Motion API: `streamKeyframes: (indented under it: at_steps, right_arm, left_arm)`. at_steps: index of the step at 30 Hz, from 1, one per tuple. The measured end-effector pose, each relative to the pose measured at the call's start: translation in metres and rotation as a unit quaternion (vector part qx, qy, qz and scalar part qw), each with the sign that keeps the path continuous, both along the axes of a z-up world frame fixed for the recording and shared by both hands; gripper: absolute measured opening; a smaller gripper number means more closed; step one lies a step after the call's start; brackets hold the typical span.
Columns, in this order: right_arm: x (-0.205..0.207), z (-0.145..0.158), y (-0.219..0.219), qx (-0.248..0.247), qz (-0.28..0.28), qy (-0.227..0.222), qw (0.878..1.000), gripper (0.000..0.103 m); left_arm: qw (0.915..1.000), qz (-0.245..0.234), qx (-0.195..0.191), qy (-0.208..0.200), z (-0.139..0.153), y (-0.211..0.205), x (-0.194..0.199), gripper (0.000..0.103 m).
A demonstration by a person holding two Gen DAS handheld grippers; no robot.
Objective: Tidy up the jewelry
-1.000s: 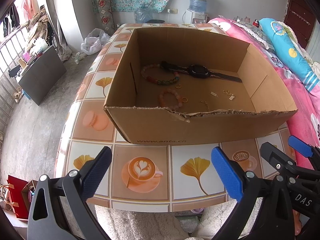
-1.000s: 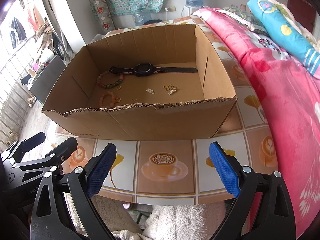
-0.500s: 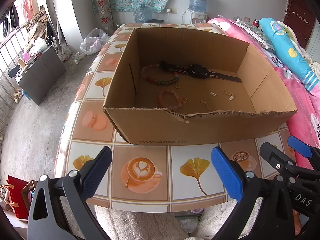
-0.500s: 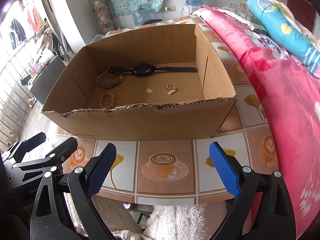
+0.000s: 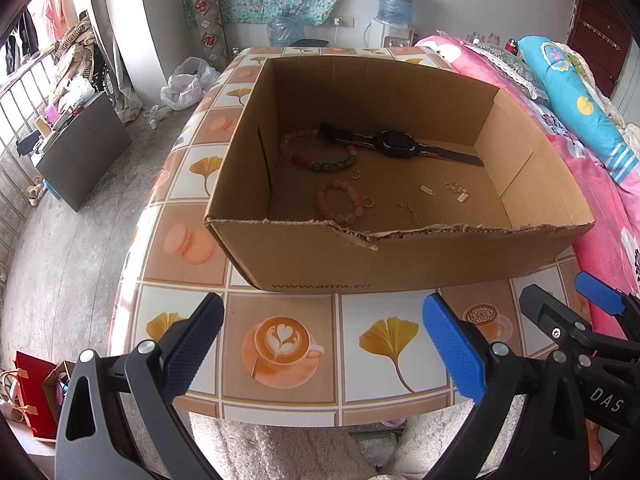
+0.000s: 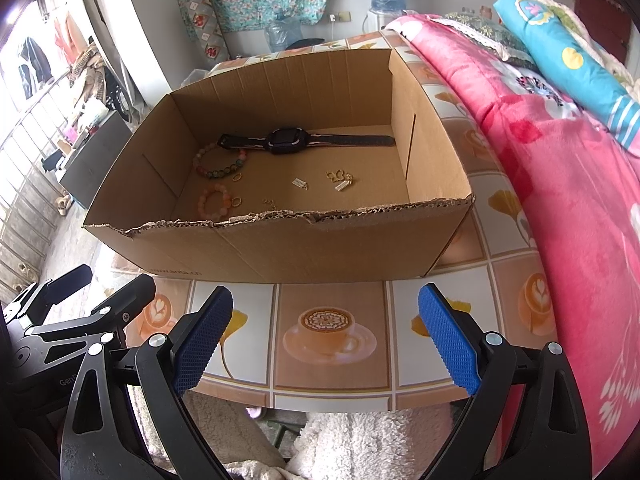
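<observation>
Cardboard box point(image 5: 320, 268) sits on tiled table point(image 5: 280, 392). Inside the box: black watch point(image 5: 396, 145) by the far wall, multicolour bead bracelet point(image 5: 320, 156) left of it, pink bead bracelet point(image 5: 340, 204) nearer the front wall. Left gripper point(image 5: 322, 344) and right gripper point(image 6: 325, 340) both hang in front of the box, jaws spread wide, holding nothing.
</observation>
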State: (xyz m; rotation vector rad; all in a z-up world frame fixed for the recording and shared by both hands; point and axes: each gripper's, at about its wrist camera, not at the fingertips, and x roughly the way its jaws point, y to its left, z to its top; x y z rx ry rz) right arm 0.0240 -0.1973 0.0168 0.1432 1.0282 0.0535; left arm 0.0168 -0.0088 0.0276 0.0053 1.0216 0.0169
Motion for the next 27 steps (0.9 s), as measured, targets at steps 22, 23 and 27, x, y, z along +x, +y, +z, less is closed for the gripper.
streamKeyframes:
  at_steps: [22,23,27]
  right_arm:
    - [0.0001,0.0007,-0.0008,0.001,0.000,0.001,1.000,0.090]
    - [0.0002,0.0009,-0.0010,0.001,0.000,0.001,1.000,0.090]
    - [0.0000,0.0010,-0.0011,0.001,0.000,0.002,1.000,0.090]
  left_arm:
    - [1.0000,0.000,0.000,0.001,-0.0001,0.0002,-0.0001,0.097]
    - [1.0000,0.000,0.000,0.001,-0.0004,-0.0002,0.0000,0.097]
    - [1.0000,-0.001,-0.002,0.003,-0.0008,-0.0008,0.0003,0.097]
